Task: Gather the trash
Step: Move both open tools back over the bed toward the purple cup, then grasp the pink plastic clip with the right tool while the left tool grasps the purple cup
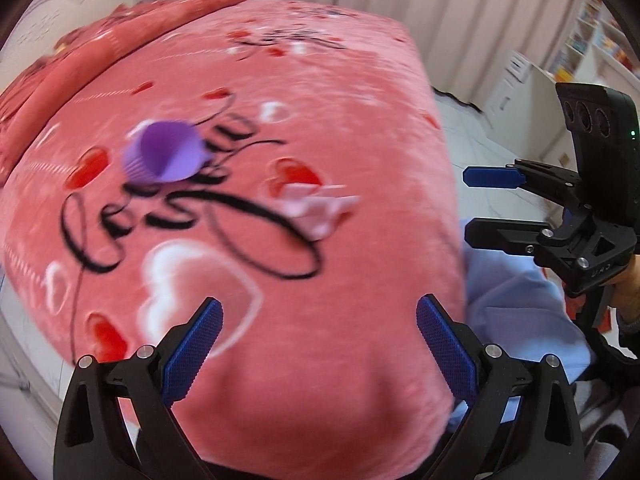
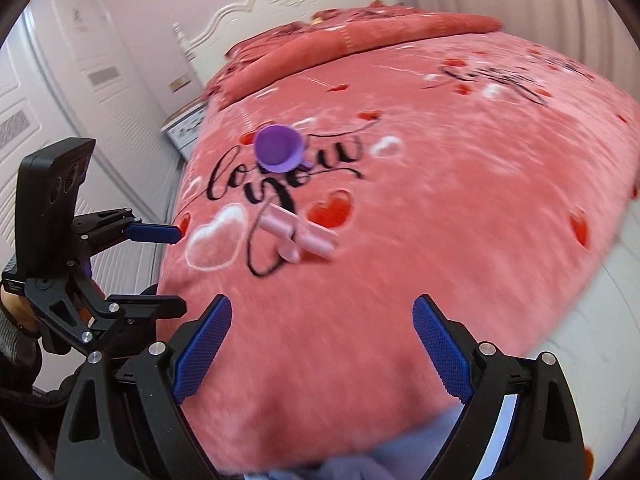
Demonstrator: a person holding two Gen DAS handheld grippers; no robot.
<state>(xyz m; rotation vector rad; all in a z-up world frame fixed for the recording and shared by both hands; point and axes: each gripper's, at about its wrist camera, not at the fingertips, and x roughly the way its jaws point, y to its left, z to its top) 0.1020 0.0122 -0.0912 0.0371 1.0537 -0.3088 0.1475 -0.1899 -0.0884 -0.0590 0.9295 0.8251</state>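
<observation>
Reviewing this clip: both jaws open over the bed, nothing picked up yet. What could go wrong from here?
1. The purple cup lies tipped on the soft blanket; a nudge may roll it away.
2. The pink wrapper lies flat, so closing jaws might pinch blanket instead.
3. The left gripper and right gripper hover close together and may collide.

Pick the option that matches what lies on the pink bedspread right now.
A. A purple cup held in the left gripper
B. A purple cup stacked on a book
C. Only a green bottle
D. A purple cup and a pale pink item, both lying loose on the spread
D: the purple cup and the pale pink item lie apart on the bedspread, while the left gripper and right gripper hang open and empty.
</observation>
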